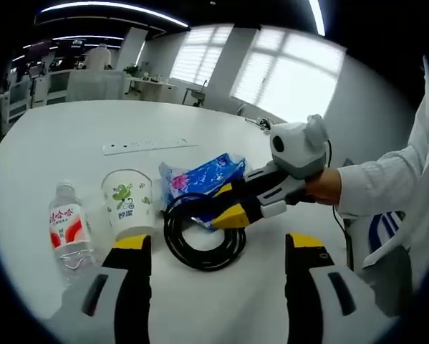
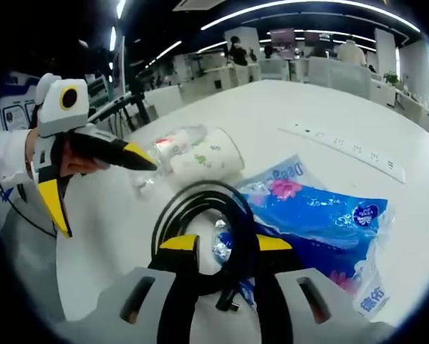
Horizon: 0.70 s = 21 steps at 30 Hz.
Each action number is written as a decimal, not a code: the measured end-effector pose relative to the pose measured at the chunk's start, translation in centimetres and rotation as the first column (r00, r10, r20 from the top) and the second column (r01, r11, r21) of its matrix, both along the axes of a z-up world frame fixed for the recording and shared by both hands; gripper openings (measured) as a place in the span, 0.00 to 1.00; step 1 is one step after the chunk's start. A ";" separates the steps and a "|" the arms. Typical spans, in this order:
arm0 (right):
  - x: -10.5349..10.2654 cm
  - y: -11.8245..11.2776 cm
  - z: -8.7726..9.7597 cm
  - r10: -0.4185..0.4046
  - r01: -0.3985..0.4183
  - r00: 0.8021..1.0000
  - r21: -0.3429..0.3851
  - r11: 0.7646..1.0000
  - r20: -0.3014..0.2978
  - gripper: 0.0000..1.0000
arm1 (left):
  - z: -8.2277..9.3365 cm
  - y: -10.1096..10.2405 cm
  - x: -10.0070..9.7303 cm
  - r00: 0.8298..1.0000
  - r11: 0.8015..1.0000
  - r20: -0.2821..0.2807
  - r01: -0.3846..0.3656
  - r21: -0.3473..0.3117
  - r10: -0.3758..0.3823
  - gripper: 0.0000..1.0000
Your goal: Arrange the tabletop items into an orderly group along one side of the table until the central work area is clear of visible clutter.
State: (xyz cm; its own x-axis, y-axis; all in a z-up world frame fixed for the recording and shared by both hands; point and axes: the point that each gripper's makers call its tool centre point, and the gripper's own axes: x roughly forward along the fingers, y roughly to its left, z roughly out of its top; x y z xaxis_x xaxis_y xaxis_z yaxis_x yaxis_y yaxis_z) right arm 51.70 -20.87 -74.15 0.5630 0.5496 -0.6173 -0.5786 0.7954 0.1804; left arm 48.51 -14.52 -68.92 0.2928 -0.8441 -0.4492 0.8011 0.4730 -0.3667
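Right gripper clamped on a coiled black cable at the near part of the white round table (image 1: pixel 71 129).

In the right gripper view, the right gripper (image 2: pixel 225 247) has its yellow-tipped jaws closed against the coiled black cable (image 2: pixel 200 208), which lies touching a blue plastic tissue pack with pink flowers (image 2: pixel 321 222). In the left gripper view, the left gripper (image 1: pixel 218 247) hovers with its jaws spread wide and nothing between them, just short of the cable. A white paper cup with green print (image 1: pixel 128 201) stands beside a clear plastic water bottle with a red label (image 1: pixel 67 229); the bottle seems upright, though the fisheye bends it. A white power strip (image 1: pixel 146 145) lies farther back.
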 end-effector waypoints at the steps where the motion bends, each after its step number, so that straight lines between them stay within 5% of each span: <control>1: 0.0 -0.1 -0.1 0.000 0.000 1.000 -0.007 1.000 0.000 0.24 | -0.1 -0.1 0.0 1.000 1.000 -0.001 -0.001 0.000 0.001 0.77; 9: 0.4 -0.9 -0.4 -0.022 0.023 1.000 -0.040 0.999 0.009 0.11 | -0.8 -0.2 0.3 1.000 1.000 -0.017 -0.024 0.016 0.024 0.73; 21: 0.5 -0.8 -0.6 -0.042 0.043 0.999 -0.034 0.999 0.013 0.09 | -2.7 -0.6 1.2 0.989 0.986 -0.059 -0.129 0.109 0.136 0.52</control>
